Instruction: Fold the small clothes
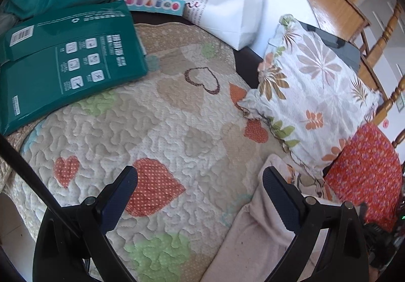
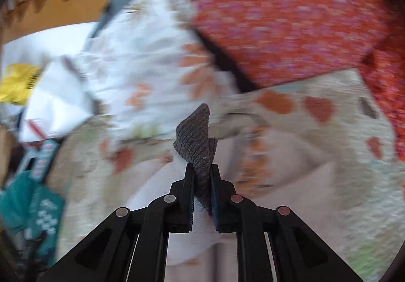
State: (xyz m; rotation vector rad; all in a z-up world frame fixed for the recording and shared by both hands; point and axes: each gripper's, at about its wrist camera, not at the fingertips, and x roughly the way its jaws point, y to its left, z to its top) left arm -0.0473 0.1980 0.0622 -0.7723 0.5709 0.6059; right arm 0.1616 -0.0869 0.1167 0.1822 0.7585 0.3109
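My left gripper (image 1: pixel 200 180) hovers wide apart and empty over the heart quilt (image 1: pixel 162 130) beside one pink garment (image 1: pixel 255 239), while my right gripper (image 2: pixel 202 168) pinches one grey knit sock (image 2: pixel 196 137) above it, two cushions nearby.

**A:** so where's everything sitting?

**B:** all on the heart-patterned quilted cover (image 1: pixel 177 115). Flat green printed package (image 1: pixel 68 59) lies far left, white paper bag with red handles (image 1: pixel 222 3) behind it toward the middle. White leaf-print pillow (image 1: pixel 311 89) is on the right, red flowered cushion (image 1: pixel 364 175) just beside it, nearer.

**A:** and the clothes?

**B:** pale pink garment (image 1: pixel 255 236) lies near right, in front of the pillow.
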